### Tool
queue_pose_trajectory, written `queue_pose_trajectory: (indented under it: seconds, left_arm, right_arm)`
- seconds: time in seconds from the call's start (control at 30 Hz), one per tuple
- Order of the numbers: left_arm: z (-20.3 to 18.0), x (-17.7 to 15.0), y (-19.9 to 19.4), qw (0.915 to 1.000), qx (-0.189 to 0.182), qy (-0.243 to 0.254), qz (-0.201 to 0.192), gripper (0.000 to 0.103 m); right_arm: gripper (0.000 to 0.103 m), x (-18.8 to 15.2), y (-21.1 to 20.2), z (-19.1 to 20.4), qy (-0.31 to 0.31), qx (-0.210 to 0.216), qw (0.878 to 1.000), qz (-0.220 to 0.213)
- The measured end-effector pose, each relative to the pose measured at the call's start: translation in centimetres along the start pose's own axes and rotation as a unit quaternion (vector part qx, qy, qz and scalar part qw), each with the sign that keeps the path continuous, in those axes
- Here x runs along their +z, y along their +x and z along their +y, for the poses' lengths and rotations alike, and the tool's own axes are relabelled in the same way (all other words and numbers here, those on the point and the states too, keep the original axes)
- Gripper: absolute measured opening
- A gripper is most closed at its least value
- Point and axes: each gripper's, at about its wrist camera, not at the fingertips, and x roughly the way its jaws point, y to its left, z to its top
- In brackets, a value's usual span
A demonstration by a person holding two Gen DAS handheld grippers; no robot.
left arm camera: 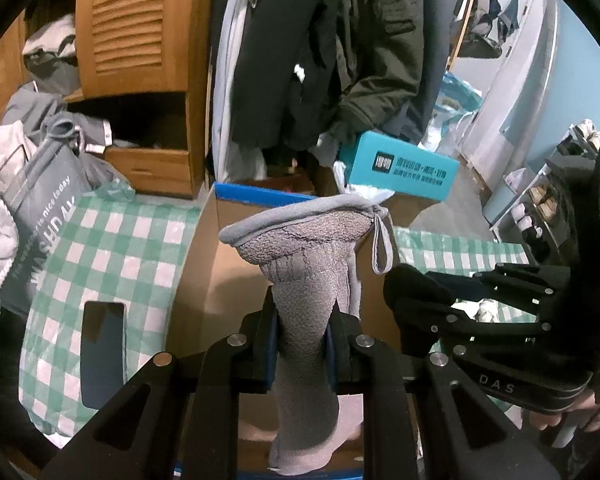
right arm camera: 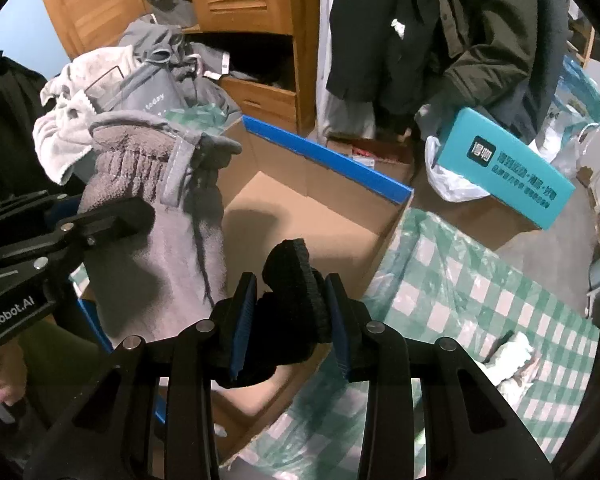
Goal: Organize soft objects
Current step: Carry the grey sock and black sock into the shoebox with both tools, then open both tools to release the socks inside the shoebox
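Note:
My left gripper [left arm camera: 302, 316] is shut on a grey fleecy cloth [left arm camera: 300, 256] with a hanging loop, held over an open cardboard box [left arm camera: 204, 280] with a blue rim. The cloth also shows at the left of the right wrist view [right arm camera: 160, 216], clamped by the left gripper [right arm camera: 112, 216]. My right gripper [right arm camera: 290, 296] is shut on a black knitted item [right arm camera: 296, 280], held above the same box [right arm camera: 300, 208]. The right gripper [left arm camera: 412, 292] shows in the left wrist view at the right, with the black item [left arm camera: 408, 284] in it.
A green-and-white checked cloth [left arm camera: 112, 248] covers the surface around the box [right arm camera: 480, 292]. A grey bag [left arm camera: 40, 208] and white towel lie at the left. A dark phone [left arm camera: 100, 352] lies on the checked cloth. A teal box [right arm camera: 512, 176], hanging coats and a wooden cabinet [left arm camera: 140, 40] stand behind.

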Motion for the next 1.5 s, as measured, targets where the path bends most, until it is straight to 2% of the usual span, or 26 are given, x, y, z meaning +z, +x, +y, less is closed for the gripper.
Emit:
queue_pose_trajectory:
  seconds: [0.1, 0.23, 0.27, 0.33, 0.4, 0.5, 1.5]
  left_arm:
    - [0.1, -0.2, 0.4, 0.9999, 0.012, -0.002, 0.009, 0.031]
    - [0.1, -0.4, 0.6, 0.9995, 0.028, -0.003, 0.012, 0.042]
    - [0.1, -0.4, 0.5, 0.9996, 0.029, -0.002, 0.008, 0.044]
    - [0.0, -0.3, 0.3, 0.9995, 0.032, -0.001, 0.002, 0.056]
    - [0.0, -0.2, 0.2, 0.9993, 0.037, -0.001, -0.005, 0.061]
    - [-0.2, -0.1, 0.3, 0.9994, 0.034, -0.003, -0.004, 0.061]
    - [-7.7, 0.0, 1.1, 0.9983, -0.029, 0.049, 0.007, 0.065]
  right_arm:
    - [0.034, 0.1, 0.2, 0.1, 0.001, 0.002, 1.0, 0.002]
    - [0.053, 0.1, 0.1, 0.0, 0.002, 0.001, 1.0, -0.002]
    - [0.054, 0.1, 0.0, -0.1, 0.004, 0.001, 1.0, -0.004]
    - [0.054, 0.1, -0.1, -0.3, 0.006, 0.002, 1.0, -0.004]
    - [0.056, 0.0, -0.3, -0.5, 0.007, 0.0, 1.0, -0.005]
    - [0.06, -0.3, -0.6, -0.9, 0.012, -0.001, 1.0, -0.009]
    - [0.064, -5.4, -4.2, -8.4, 0.08, -0.03, 0.996, -0.018]
